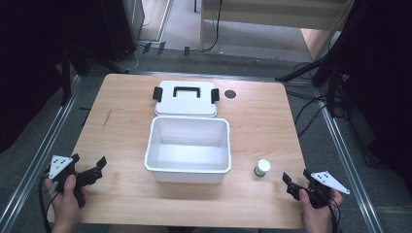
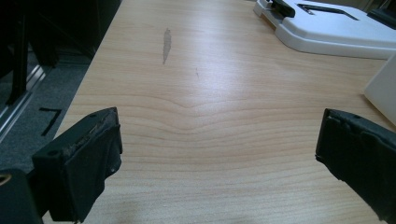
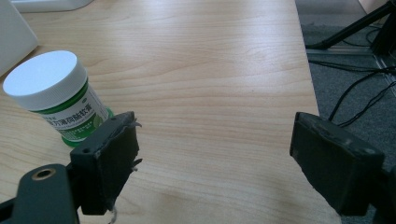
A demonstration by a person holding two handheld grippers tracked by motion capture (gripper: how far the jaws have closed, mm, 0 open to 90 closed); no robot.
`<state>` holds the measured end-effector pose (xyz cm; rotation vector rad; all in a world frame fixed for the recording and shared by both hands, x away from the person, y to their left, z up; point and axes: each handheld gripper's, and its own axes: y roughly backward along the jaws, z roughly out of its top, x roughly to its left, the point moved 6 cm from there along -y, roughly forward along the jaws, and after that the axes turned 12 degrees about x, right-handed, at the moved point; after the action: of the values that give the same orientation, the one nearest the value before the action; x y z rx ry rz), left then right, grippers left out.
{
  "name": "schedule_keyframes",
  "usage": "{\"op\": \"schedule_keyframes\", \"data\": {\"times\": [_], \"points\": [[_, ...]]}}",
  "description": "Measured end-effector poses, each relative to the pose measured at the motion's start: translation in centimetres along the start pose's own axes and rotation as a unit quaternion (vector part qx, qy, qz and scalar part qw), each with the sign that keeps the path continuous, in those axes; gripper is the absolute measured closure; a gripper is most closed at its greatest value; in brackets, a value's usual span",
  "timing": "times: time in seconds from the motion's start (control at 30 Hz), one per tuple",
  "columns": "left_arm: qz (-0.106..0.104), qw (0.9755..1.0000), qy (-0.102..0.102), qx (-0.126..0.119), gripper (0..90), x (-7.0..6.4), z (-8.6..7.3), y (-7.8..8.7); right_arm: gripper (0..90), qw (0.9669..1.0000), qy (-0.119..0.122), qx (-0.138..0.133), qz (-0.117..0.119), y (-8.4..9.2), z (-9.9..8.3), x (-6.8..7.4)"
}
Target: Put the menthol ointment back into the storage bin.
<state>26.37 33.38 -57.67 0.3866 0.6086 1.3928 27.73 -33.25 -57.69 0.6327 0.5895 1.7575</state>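
On the near right part of the desk (image 1: 252, 121) stands a small jar (image 1: 263, 168) with a white screw cap and a green label, upright, just to the right of the near right corner of an open white box (image 1: 188, 148). The box sits in the middle of the desk with nothing visible inside it. Its white lid (image 1: 186, 98), with a black handle and black clasps at both ends, lies flat just beyond the far wall of the box. A small dark round mark (image 1: 230, 94) shows on the desk to the right of the lid.

The right tool (image 1: 294, 180) is held low at the near right edge of the desk, a little to the right of the jar and apart from it. In the right gripper view the jar (image 3: 56, 95) stands off to the left, outside the left jaw, and the jaws are spread wide with only bare wood between them.

The left tool (image 1: 88, 167) is held at the near left corner of the desk, well apart from the box. In the left gripper view its jaws also stand wide with nothing between them, and the lid (image 2: 329, 28) and a corner of the box (image 2: 383, 88) show farther off on the right.
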Motion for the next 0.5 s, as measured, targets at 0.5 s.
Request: {"op": "schedule_keyframes", "data": {"times": [0.5], "points": [[-0.004,1.0,0.007,-0.001,1.0,0.14,-0.06,0.1,20.6,0.9999,-0.005,0.003,0.009,0.15,0.07,-0.2]]}}
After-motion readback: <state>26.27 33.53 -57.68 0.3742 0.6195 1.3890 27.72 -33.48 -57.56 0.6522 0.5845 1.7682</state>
